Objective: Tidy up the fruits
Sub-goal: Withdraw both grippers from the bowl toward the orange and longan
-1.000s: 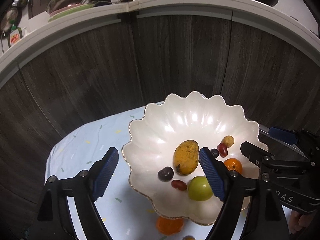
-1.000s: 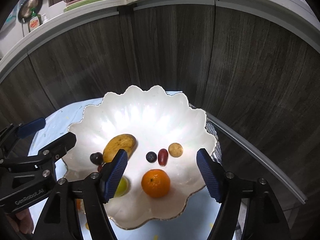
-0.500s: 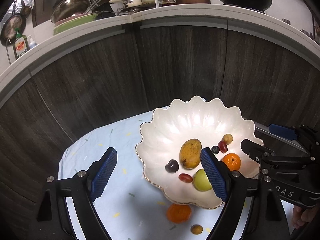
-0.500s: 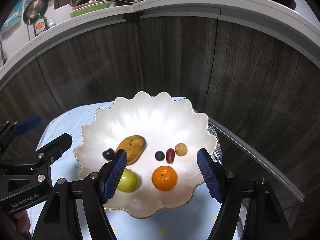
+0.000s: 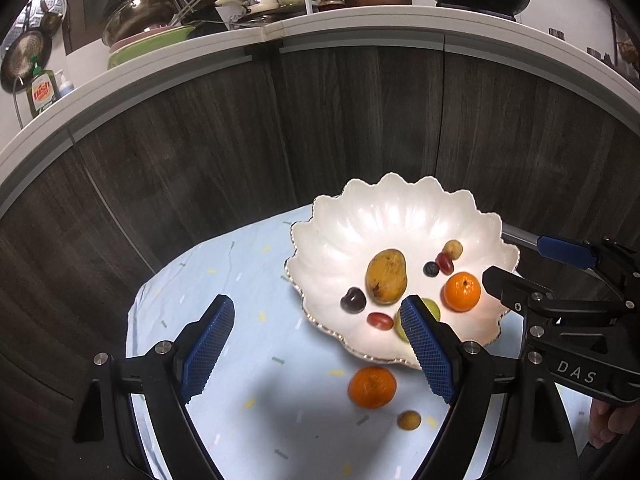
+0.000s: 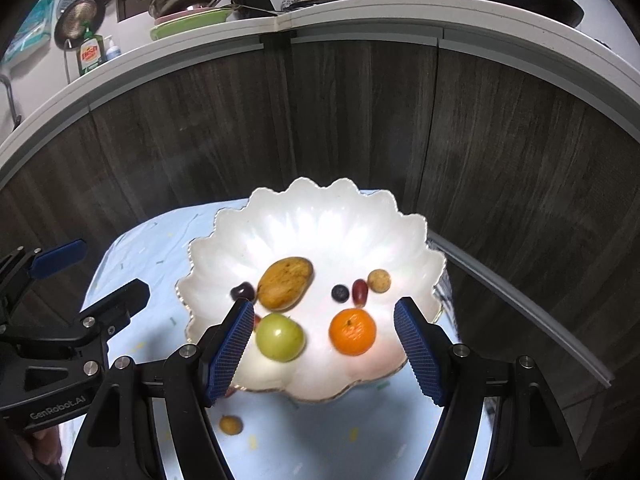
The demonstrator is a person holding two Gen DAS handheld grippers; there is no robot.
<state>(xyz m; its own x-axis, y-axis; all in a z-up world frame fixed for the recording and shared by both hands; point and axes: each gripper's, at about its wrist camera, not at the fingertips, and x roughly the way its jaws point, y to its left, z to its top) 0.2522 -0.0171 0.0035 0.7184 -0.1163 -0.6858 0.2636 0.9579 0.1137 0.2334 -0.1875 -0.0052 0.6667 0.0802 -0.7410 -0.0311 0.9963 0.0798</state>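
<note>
A white scalloped bowl [image 5: 360,216] [image 6: 320,208] stands on a light blue cloth. In it lie a mango [image 5: 386,276] [image 6: 285,283], an orange [image 5: 462,291] [image 6: 352,331], a green apple [image 6: 279,337], a dark plum [image 5: 353,300], red grapes [image 5: 380,320] and other small fruits. On the cloth in front lie a second orange [image 5: 372,387] and a small brown fruit [image 5: 408,420] [image 6: 230,425]. My left gripper [image 5: 320,352] is open and empty above the cloth. My right gripper [image 6: 324,350] is open and empty above the bowl's front.
The cloth [image 5: 224,280] covers a small round table. Dark wood cabinet fronts [image 5: 200,140] curve behind it. A white counter [image 5: 360,28] above holds pots, plates and a dish soap bottle [image 5: 40,94]. A grey rail [image 6: 520,304] runs at right.
Both grippers have pulled back and up from the bowl. The orange and the small brown fruit on the cloth have come into view.
</note>
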